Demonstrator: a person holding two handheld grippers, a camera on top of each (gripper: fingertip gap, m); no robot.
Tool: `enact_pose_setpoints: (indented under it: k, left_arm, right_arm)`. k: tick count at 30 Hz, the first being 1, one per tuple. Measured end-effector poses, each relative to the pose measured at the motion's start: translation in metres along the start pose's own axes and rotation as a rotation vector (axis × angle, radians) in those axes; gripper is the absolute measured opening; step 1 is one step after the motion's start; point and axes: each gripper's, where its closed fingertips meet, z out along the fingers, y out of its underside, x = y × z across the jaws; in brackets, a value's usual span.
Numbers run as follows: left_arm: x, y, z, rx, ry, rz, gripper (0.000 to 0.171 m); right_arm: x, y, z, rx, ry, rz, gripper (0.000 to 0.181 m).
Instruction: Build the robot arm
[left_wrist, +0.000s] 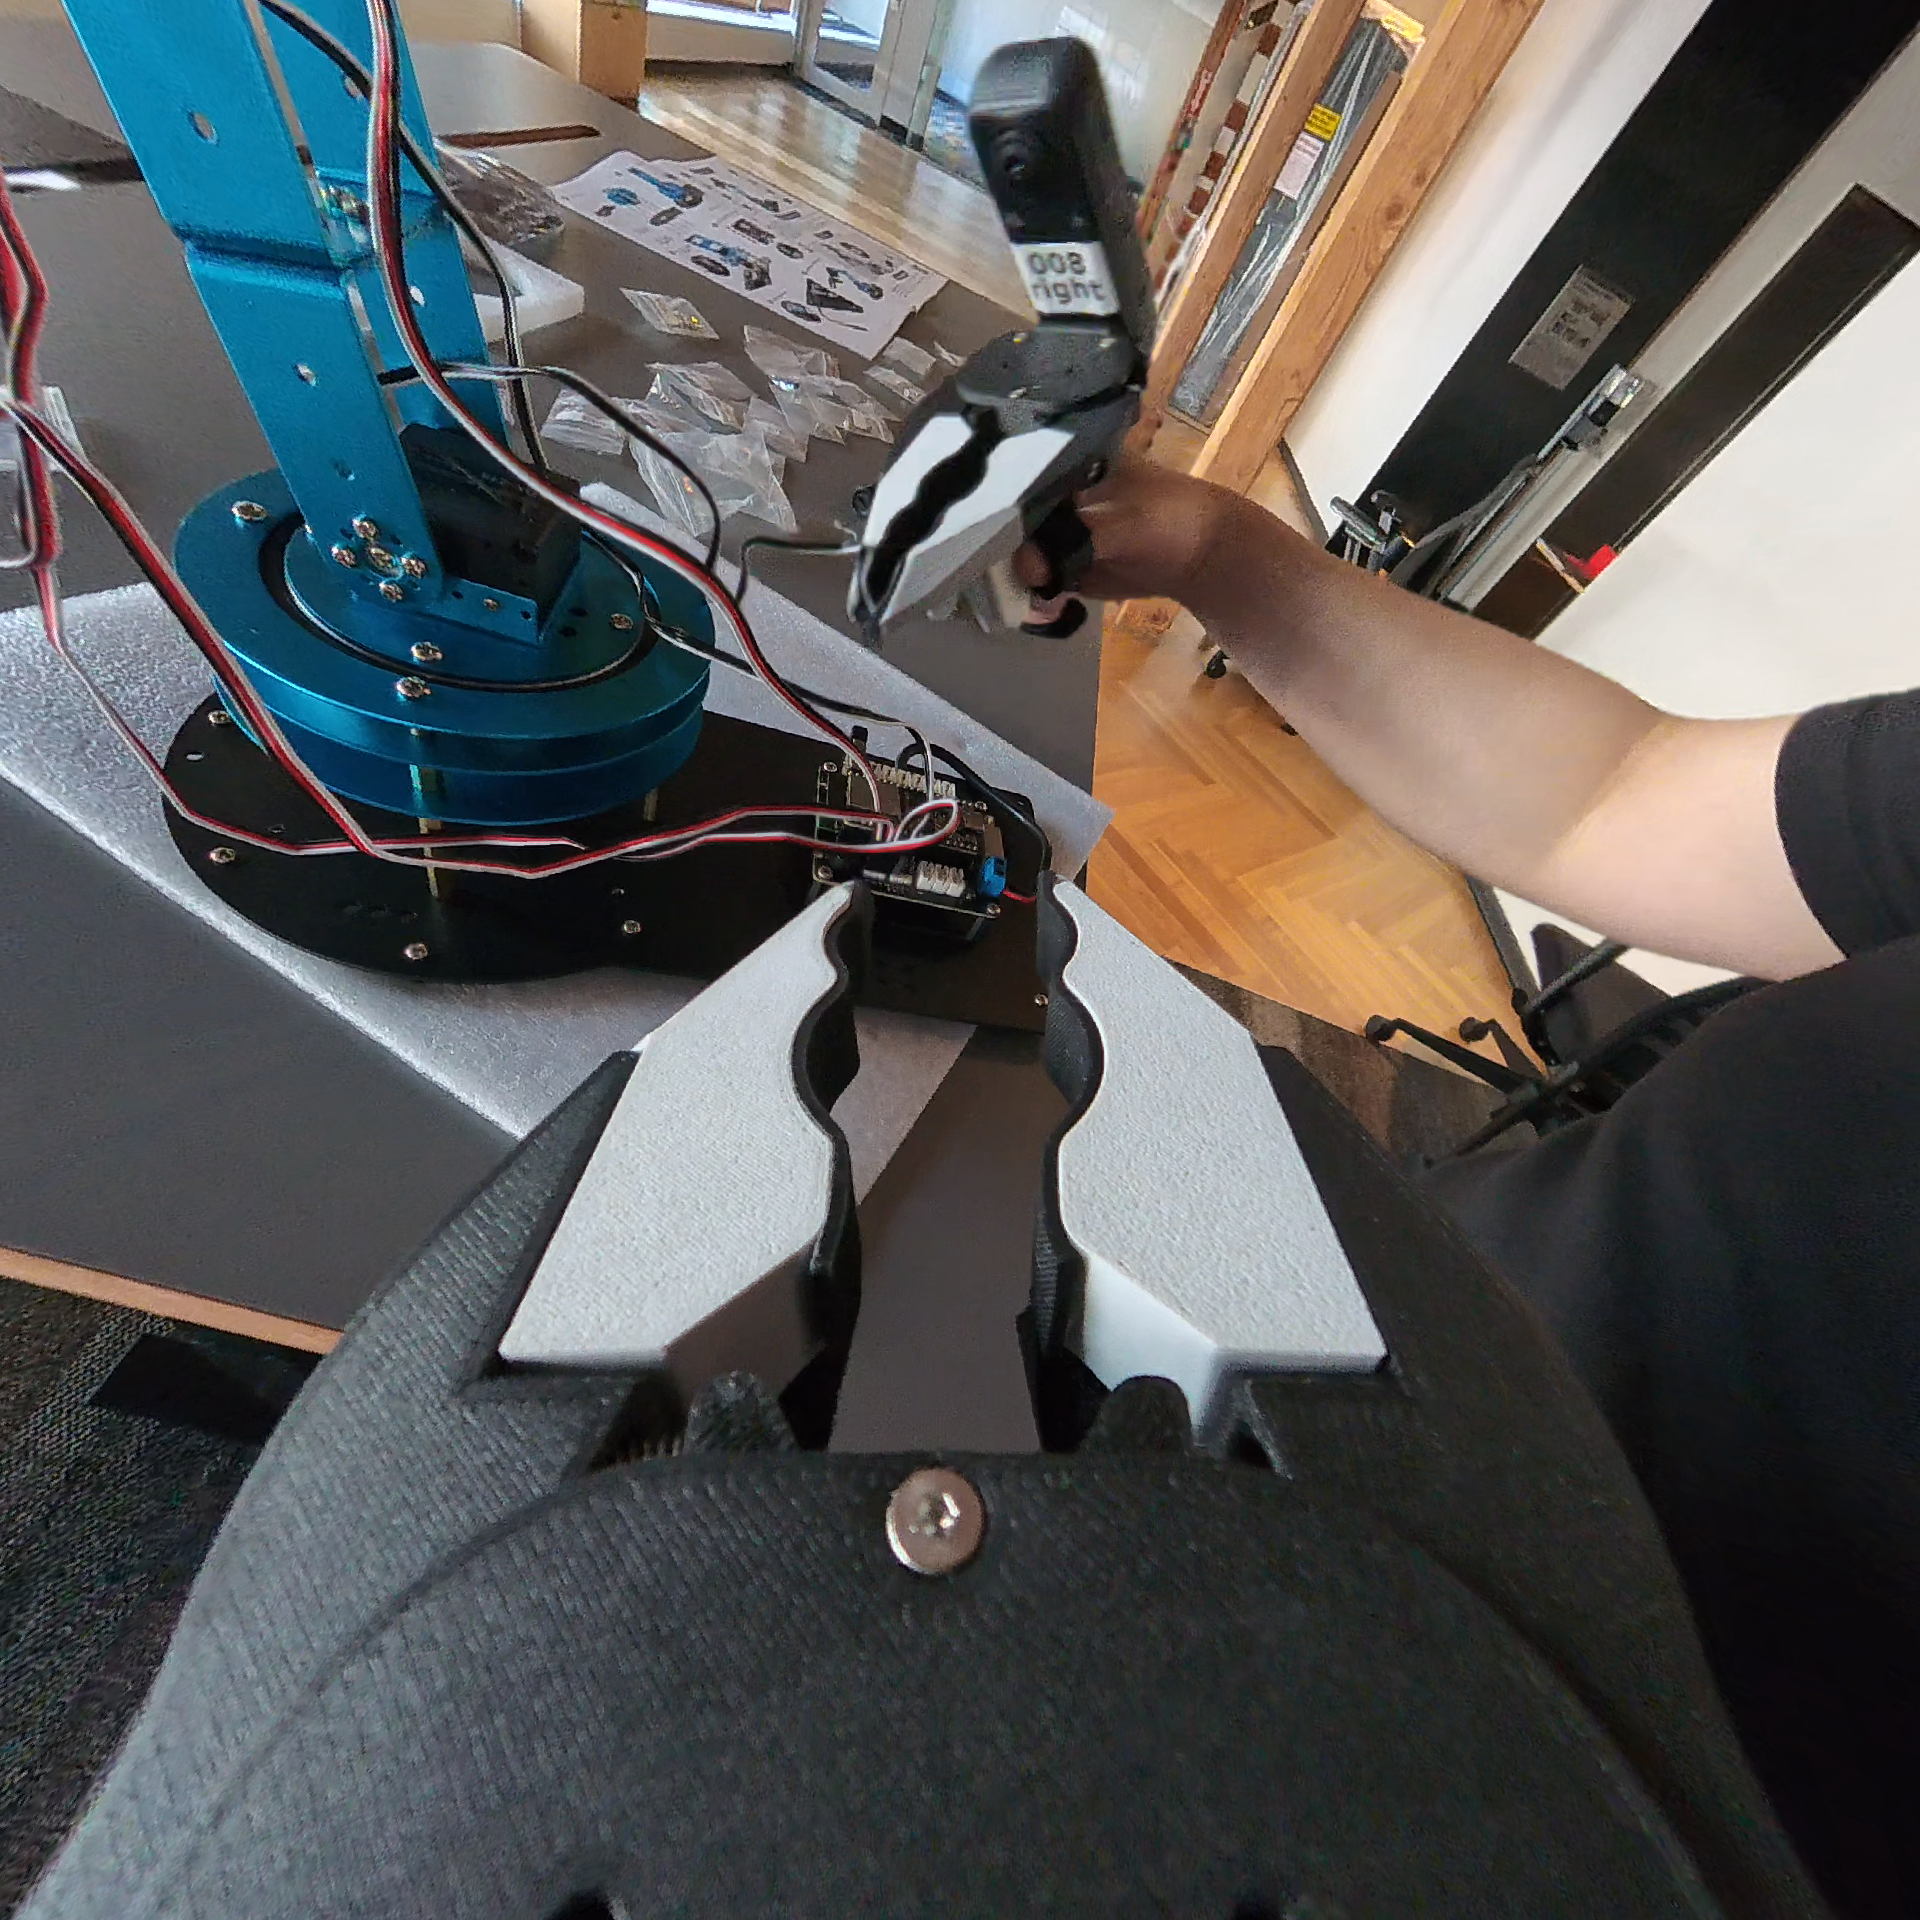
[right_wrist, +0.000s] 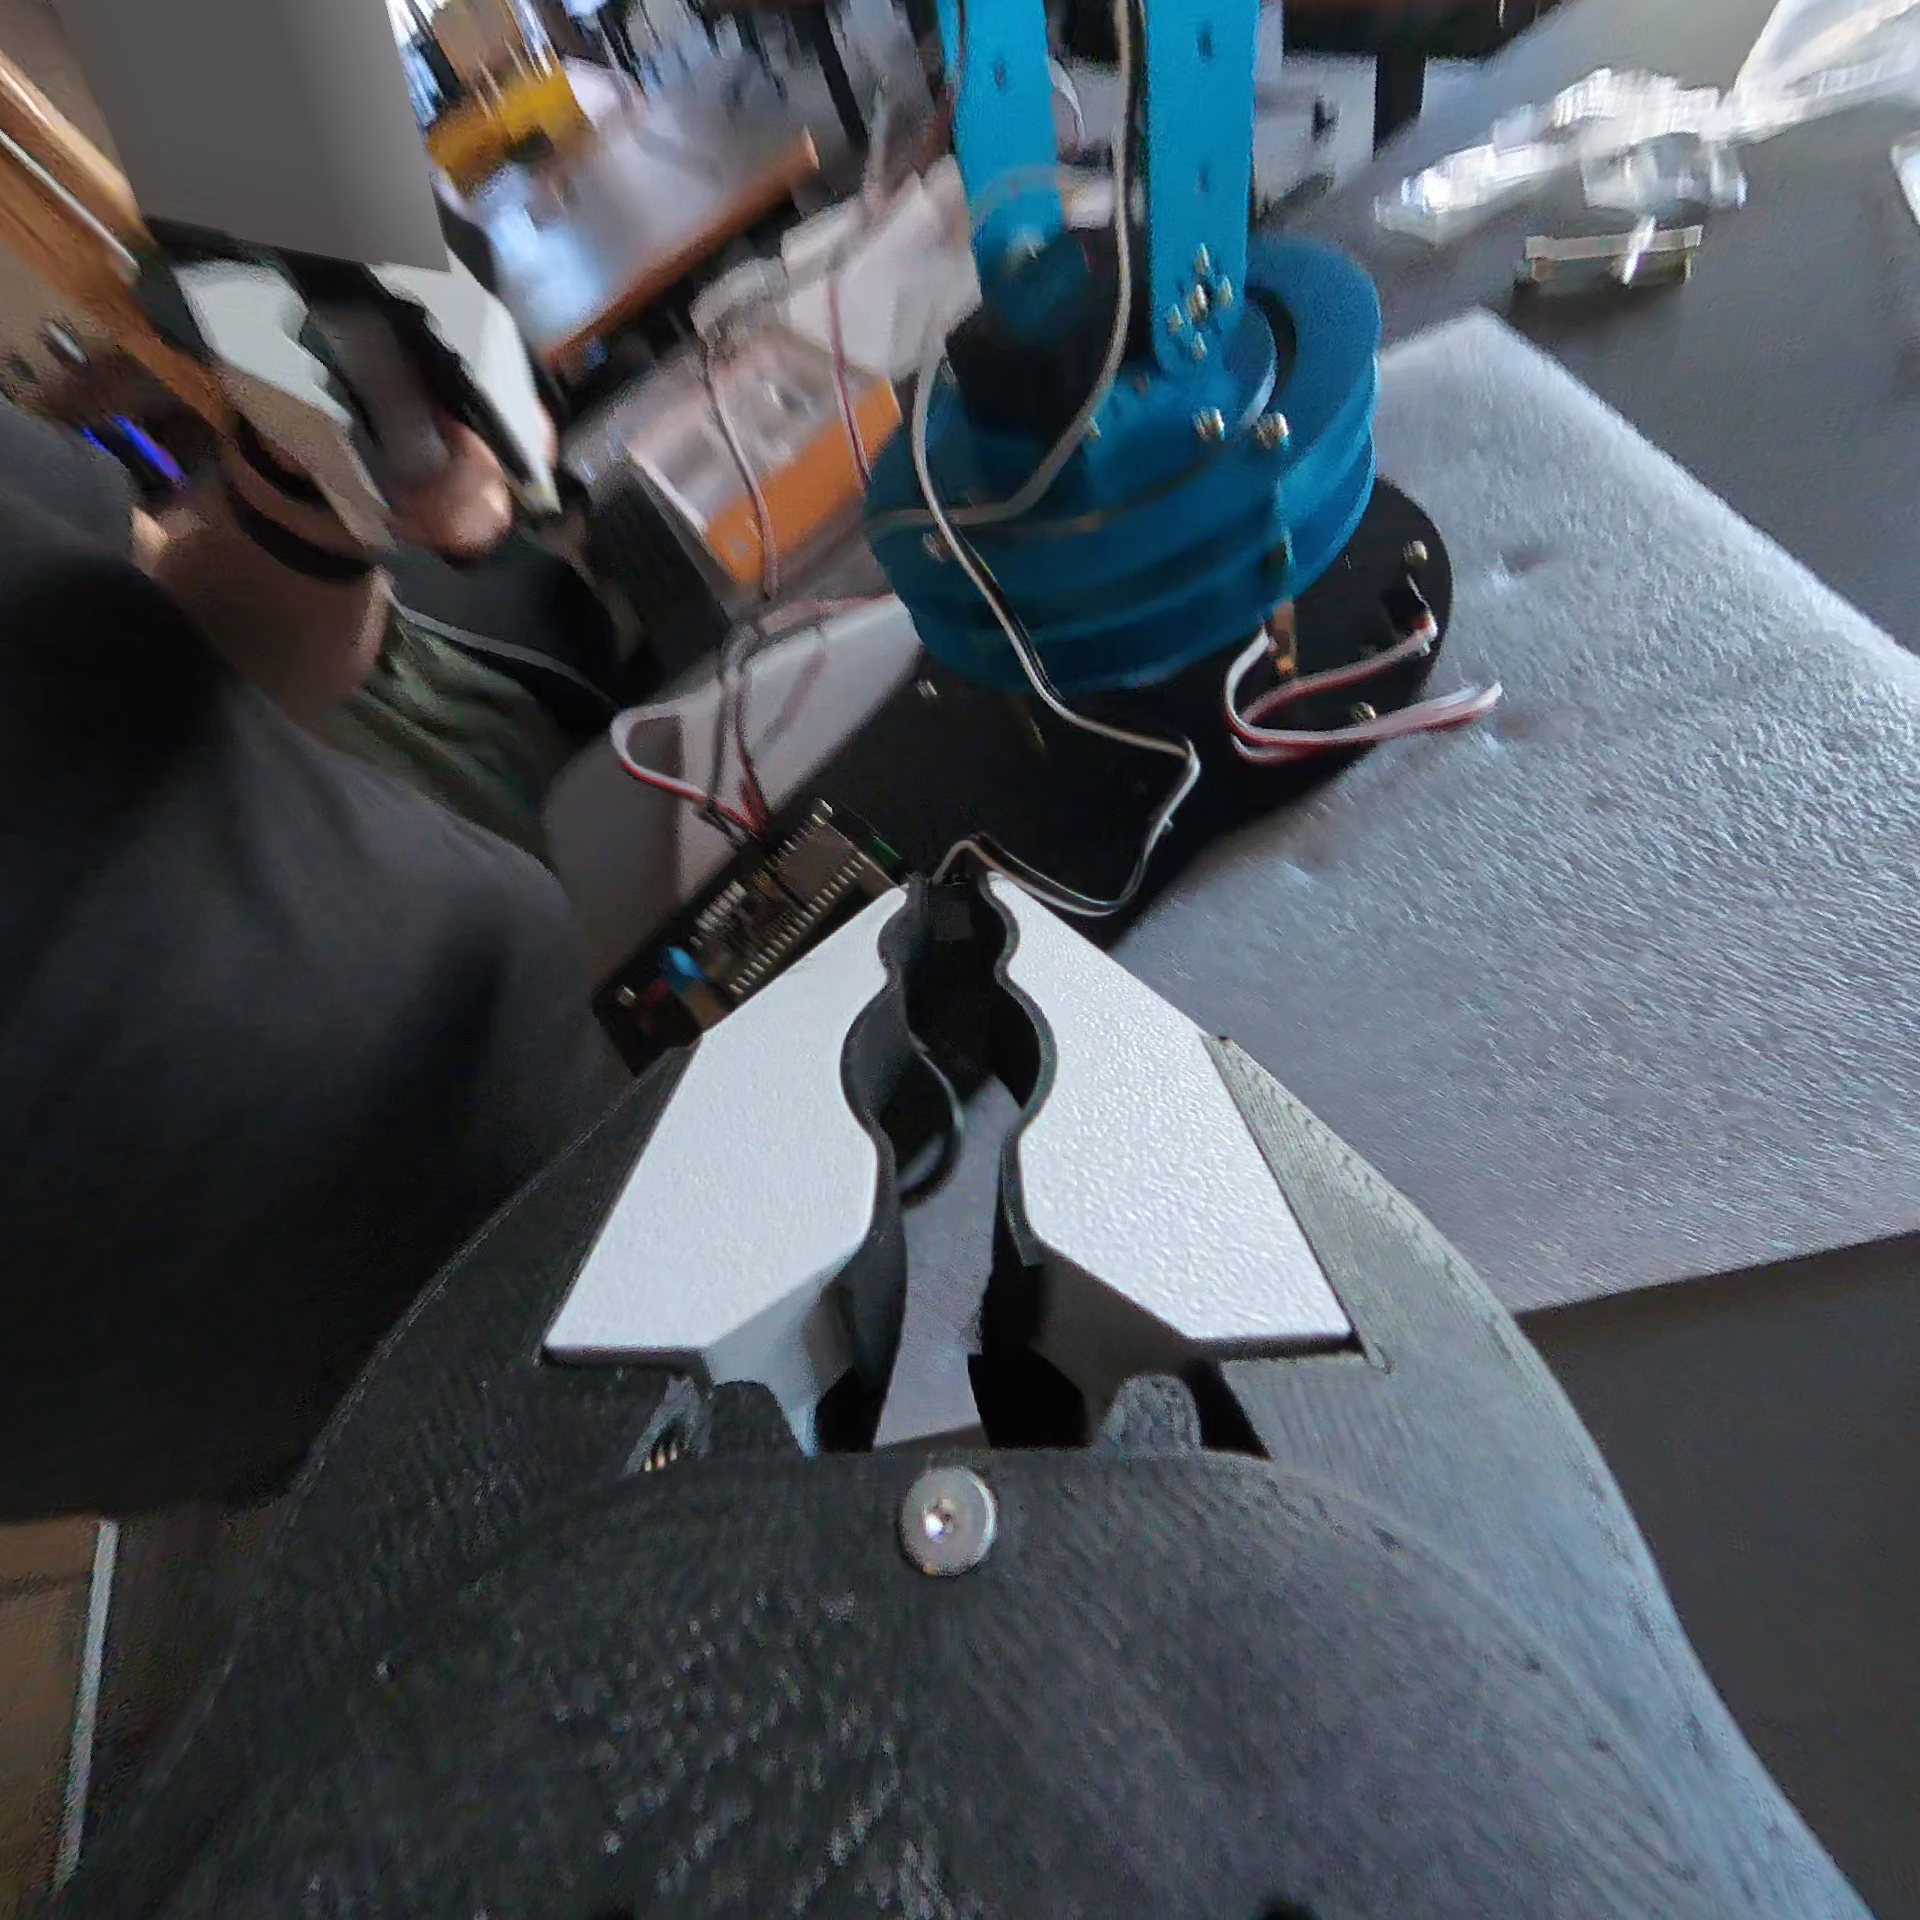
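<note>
Blue robot arm kit sits assembled on foam sheet, most servo leads plugged into control board; right hand-held gripper pinches one loose servo connector, left hand-held gripper gapes empty nearby.

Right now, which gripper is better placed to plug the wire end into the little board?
Probably the right gripper: its fingers pinch the small black plug of the white-and-black wire, near the black circuit board. The left gripper is open and empty.
</note>
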Motion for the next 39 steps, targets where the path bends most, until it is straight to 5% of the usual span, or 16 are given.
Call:
enact_pose_setpoints:
  k: [9, 23, 31, 39]
  left_arm:
    - [-0.014, 0.009, -0.003, -0.079, -0.086, 0.111, 0.033]
    - [-0.012, 0.013, 0.004, -0.103, -0.037, 0.088, 0.032]
    - [-0.008, 0.019, 0.011, -0.137, -0.048, 0.099, 0.031]
    - [-0.007, 0.026, 0.006, -0.143, -0.064, 0.088, 0.031]
  right_arm:
    - [0.031, 0.043, 0.022, -0.35, 0.145, -0.1, 0.007]
    - [0.008, 0.013, 0.014, -0.076, 0.194, -0.001, 0.006]
    - [0.017, 0.032, 0.014, -0.168, 0.234, 0.004, 0.006]
    - [-0.017, 0.006, 0.014, 0.017, 0.217, 0.056, 0.007]
